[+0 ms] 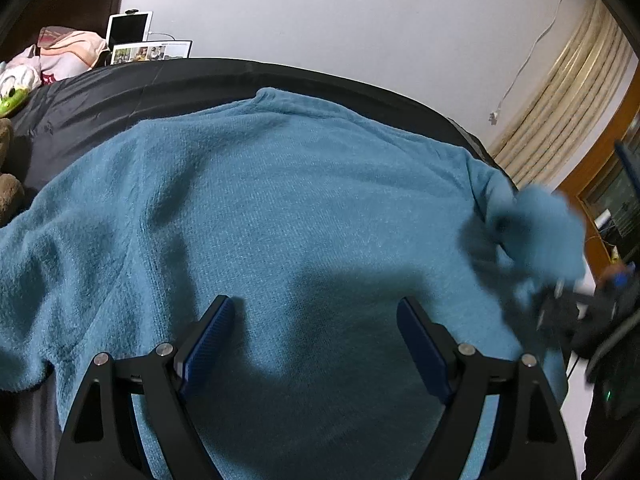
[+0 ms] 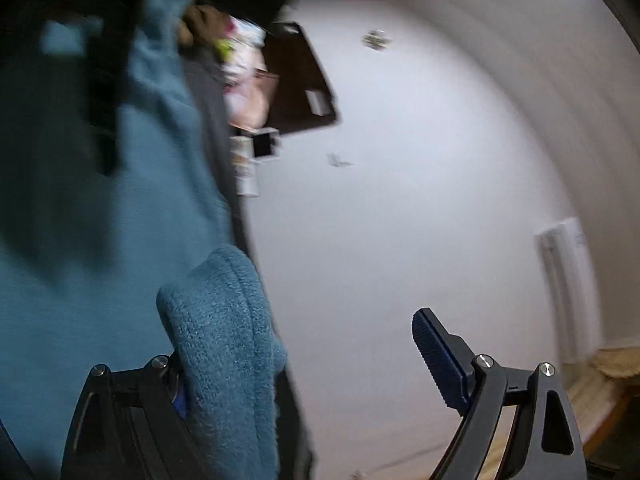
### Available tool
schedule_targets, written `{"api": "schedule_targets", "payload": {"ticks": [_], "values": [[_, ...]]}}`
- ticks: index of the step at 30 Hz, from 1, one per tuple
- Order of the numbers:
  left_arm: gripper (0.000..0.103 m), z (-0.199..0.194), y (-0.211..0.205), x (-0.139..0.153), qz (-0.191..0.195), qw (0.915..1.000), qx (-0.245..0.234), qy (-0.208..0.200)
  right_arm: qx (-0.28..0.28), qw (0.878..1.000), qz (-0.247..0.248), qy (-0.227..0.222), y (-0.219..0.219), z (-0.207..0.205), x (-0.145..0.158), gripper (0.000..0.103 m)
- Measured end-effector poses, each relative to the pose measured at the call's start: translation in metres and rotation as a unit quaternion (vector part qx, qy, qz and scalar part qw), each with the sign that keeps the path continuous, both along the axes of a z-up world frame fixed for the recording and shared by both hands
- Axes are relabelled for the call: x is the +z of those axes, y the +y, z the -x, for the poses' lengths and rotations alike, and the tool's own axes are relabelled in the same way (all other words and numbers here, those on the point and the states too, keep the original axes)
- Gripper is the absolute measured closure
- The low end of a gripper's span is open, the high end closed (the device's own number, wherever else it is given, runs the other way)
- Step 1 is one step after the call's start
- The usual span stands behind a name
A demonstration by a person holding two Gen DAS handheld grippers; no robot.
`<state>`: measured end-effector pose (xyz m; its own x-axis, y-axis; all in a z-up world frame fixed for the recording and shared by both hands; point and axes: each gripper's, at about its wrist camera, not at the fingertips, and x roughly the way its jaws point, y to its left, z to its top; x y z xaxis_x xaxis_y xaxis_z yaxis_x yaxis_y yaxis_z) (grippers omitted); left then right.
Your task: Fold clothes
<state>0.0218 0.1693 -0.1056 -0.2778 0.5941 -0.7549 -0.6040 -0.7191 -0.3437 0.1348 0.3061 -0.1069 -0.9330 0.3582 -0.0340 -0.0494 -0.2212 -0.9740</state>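
The card by the wall perhaps bears print, too small to read.

— How many garments on the bed?
— One blue sweater.
— Grippers?
— Two: the left gripper and the right gripper.
— Tablets?
— One tablet.

- White wall behind, a thin white cable running down it.
- Beige pleated curtain at right.
- Dark bedcover, heaped pink cloth at its far corner.
- Dark wooden door.
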Motion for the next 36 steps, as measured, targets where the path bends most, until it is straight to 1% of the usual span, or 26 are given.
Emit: {"api": "schedule_targets", "payload": {"ticks": [3, 5, 8, 11, 14, 16, 18, 20, 24, 28, 31, 33, 35, 36], "values": [[0.017, 0.000, 0.000, 0.000, 0.001, 1.0000, 0.000, 0.000, 0.003, 0.998, 0.035, -0.053, -0.003, -0.011, 0.002, 0.011], [0.017, 0.000, 0.000, 0.000, 0.002, 1.0000, 0.000, 0.002, -0.003, 0.994, 0.064, -0.092, -0.001, -0.017, 0.006, 0.011], [0.017, -0.001, 0.000, 0.000, 0.005, 1.0000, 0.000, 0.006, -0.017, 0.985, 0.099, -0.140, 0.010, -0.026, 0.009, 0.011], [0.017, -0.002, 0.001, -0.001, 0.008, 0.9999, 0.000, 0.012, -0.030, 0.975, 0.141, -0.170, 0.021, -0.037, 0.013, 0.011], [0.017, -0.004, 0.003, -0.001, 0.014, 0.9997, 0.000, 0.020, -0.036, 0.962, 0.193, -0.191, 0.030, -0.053, 0.021, 0.011], [0.017, -0.004, 0.003, -0.001, 0.017, 0.9996, 0.000, 0.023, -0.036, 0.951, 0.230, -0.203, 0.036, -0.058, 0.024, 0.011], [0.017, -0.004, 0.003, 0.000, 0.020, 0.9995, 0.002, 0.025, -0.029, 0.937, 0.276, -0.210, 0.042, -0.067, 0.033, 0.011], [0.017, -0.005, 0.003, 0.001, 0.023, 0.9994, 0.004, 0.025, -0.019, 0.921, 0.324, -0.214, 0.047, -0.076, 0.043, 0.011], [0.017, -0.014, 0.002, 0.012, 0.020, 0.9990, 0.000, 0.039, -0.021, 0.886, 0.421, -0.194, 0.079, -0.088, 0.061, 0.011], [0.017, -0.032, 0.004, 0.027, 0.019, 0.9974, -0.021, 0.067, -0.061, 0.849, 0.498, -0.162, 0.116, -0.079, 0.057, 0.011], [0.017, -0.055, 0.015, 0.038, 0.016, 0.9944, -0.060, 0.086, -0.100, 0.826, 0.540, -0.129, 0.141, -0.077, 0.050, 0.011], [0.017, -0.073, 0.025, 0.044, 0.011, 0.9904, -0.097, 0.098, -0.121, 0.812, 0.562, -0.104, 0.156, -0.076, 0.052, 0.011], [0.017, -0.097, 0.038, 0.050, 0.005, 0.9831, -0.144, 0.113, -0.134, 0.804, 0.574, -0.081, 0.165, -0.074, 0.055, 0.011], [0.017, -0.111, 0.044, 0.053, 0.005, 0.9779, -0.170, 0.122, -0.141, 0.800, 0.579, -0.069, 0.170, -0.074, 0.056, 0.011]]}}
